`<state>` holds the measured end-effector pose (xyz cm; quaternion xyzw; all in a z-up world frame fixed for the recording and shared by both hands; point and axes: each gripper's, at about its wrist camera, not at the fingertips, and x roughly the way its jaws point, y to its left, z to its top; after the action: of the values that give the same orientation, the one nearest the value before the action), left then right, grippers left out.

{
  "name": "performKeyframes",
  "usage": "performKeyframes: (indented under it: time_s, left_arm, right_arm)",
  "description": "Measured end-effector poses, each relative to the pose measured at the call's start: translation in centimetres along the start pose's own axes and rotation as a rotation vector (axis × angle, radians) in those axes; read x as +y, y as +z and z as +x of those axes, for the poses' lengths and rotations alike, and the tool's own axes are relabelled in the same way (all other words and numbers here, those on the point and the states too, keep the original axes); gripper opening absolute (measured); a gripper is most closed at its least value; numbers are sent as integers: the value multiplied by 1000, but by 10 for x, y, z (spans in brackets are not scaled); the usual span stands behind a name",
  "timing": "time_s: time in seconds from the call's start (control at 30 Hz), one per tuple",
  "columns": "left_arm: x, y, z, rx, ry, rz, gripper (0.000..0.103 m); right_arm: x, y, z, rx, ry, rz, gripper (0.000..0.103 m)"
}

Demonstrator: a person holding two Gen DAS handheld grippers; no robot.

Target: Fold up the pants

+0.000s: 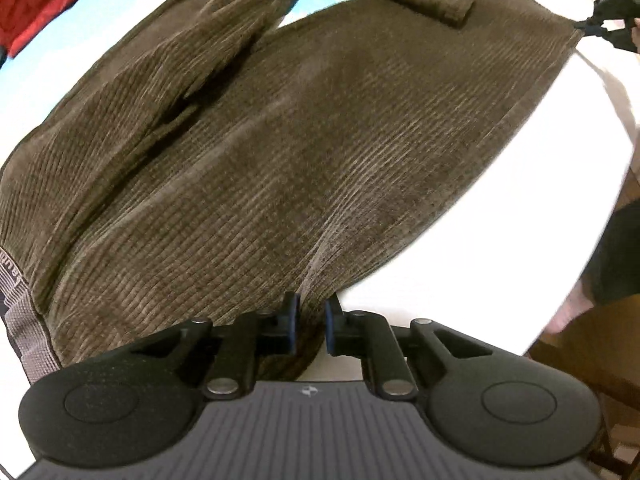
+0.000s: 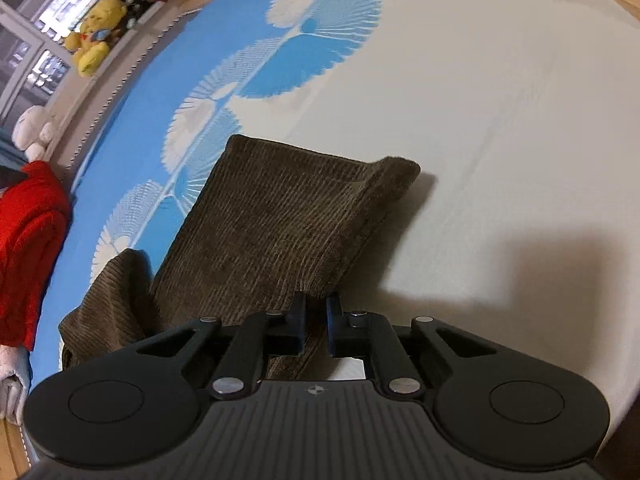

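Both the left gripper (image 1: 312, 322) and right gripper (image 2: 316, 326) pinch the near edge of the brown pants (image 1: 280, 140), likely keeping it taut for folding across the bed (image 2: 500, 100).

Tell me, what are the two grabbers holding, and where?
Both hold the brown pants. The left gripper pinches the edge of the fabric near the waist; the right gripper pinches a leg's edge near the cuff.

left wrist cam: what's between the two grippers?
One stretch of brown corduroy pants, pinched by the left gripper and right gripper at opposite ends. Left wrist view.
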<state>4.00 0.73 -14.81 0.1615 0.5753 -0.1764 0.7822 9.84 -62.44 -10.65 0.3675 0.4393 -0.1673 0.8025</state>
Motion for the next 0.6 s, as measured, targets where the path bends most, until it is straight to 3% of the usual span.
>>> performKeyframes:
  time_s: [0.23, 0.4, 0.5, 0.6]
  left_arm:
    - [-16, -26, -25, 3, -92, 157, 14]
    - [-14, -30, -33, 14, -154, 223, 17]
    - [16, -30, -48, -29, -174, 112, 22]
    - [67, -32, -66, -132, -148, -75, 34]
  right_arm:
    - [-53, -22, -32, 8, -177, 163, 9]
    - [-59, -30, -41, -23, -264, 143, 9]
    - [-56, -35, -38, -12, -303, 126, 10]
    - [-46, -36, -36, -24, -377, 115, 13]
